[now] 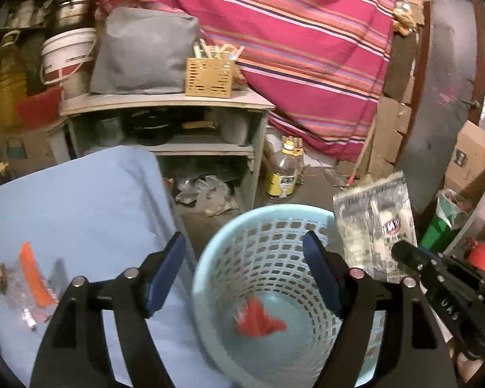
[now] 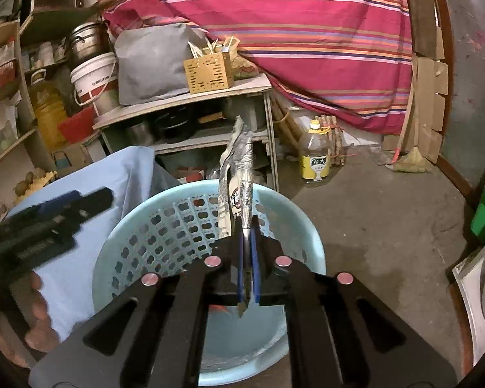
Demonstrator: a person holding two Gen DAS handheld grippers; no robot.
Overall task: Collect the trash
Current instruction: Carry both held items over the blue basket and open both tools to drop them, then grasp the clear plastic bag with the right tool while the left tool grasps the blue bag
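A light blue perforated basket stands on the floor beside a blue-clothed table; it also shows in the right wrist view. Red crumpled trash lies on its bottom. My left gripper is open and empty above the basket's left rim. My right gripper is shut on a silver snack wrapper, held upright over the basket; the wrapper also shows in the left wrist view. An orange wrapper and clear plastic scraps lie on the table.
A grey shelf unit with a wooden utensil box stands behind. An oil bottle and crumpled plastic are on the concrete floor. A green bin is at the right. A striped red cloth hangs behind.
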